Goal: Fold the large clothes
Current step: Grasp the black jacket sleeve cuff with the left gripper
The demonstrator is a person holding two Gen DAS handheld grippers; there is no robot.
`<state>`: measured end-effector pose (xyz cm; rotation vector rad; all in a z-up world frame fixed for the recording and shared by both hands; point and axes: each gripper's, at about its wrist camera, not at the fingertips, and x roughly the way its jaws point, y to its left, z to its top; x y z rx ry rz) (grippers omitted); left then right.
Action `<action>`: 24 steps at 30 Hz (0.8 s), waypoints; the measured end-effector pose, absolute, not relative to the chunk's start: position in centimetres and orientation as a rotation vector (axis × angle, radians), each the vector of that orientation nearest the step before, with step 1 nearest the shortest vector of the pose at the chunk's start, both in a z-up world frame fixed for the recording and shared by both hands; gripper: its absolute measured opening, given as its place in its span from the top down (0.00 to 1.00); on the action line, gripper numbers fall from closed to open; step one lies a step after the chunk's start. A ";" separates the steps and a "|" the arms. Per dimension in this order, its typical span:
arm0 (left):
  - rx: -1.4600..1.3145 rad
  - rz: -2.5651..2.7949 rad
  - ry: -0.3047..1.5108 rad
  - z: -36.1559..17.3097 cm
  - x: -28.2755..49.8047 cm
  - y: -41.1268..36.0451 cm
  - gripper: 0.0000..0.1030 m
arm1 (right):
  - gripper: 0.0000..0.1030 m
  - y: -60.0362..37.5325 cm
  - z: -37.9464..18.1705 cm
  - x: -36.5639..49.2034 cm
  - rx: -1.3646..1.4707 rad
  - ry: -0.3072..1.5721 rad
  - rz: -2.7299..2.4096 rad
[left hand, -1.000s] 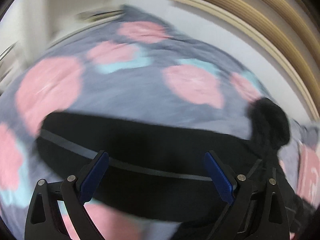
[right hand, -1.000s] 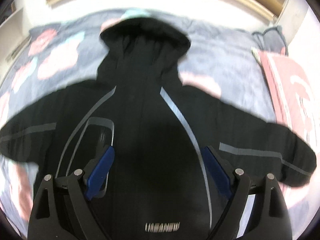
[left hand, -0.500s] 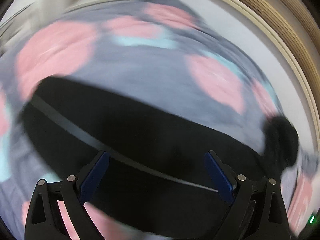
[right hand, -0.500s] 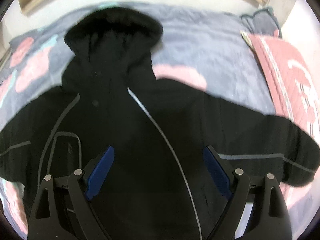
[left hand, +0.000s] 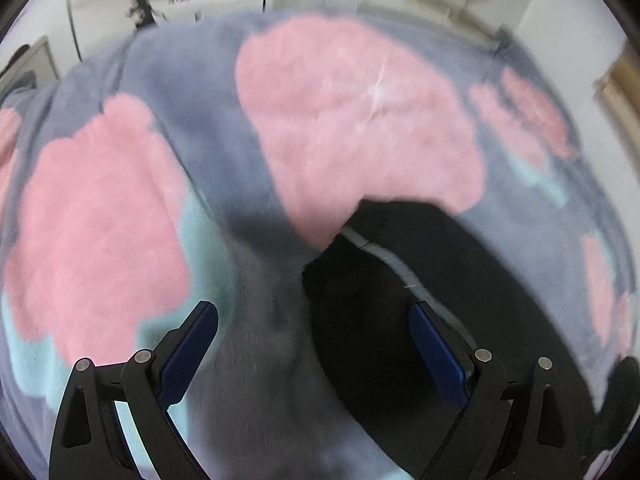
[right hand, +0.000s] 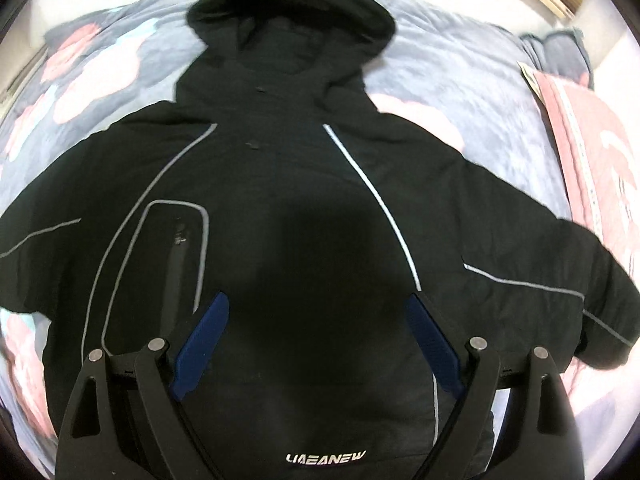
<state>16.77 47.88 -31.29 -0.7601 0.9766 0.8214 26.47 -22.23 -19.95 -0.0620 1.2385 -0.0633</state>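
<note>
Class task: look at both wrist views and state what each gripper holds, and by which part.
Nothing is held. The left gripper and right gripper are both open above the black jacket, which lies spread flat on the blanket.

The left gripper [left hand: 314, 322] is wide open. Its two blue pads [left hand: 190, 354] stand far apart, one on each side, and there is nothing between them. The black arms that carry the pads spread out like a big V (you can see small silver pins on them). It points forward and a bit down, and it touches nothing.

The right gripper [right hand: 316, 326] is wide open too. Its blue pads [right hand: 202, 346] lean away from each other, with a big gap in the middle. It holds nothing. It hangs in the air, pointing forward and down. The black arms fill the bottom of the right wrist view.
</note>
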 end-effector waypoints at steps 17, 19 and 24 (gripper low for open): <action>-0.432 0.633 0.845 -21.4 17.6 40.6 0.92 | 0.11 -20.4 -20.2 25.4 -0.090 1.266 -0.015; -0.413 0.543 0.816 -19.3 17.7 38.3 0.95 | 0.11 -20.4 -19.8 25.1 -0.080 1.264 -0.011; -0.311 0.372 0.777 -15.2 18.4 31.9 0.96 | 0.11 -20.7 -18.5 24.6 -0.066 1.235 -0.010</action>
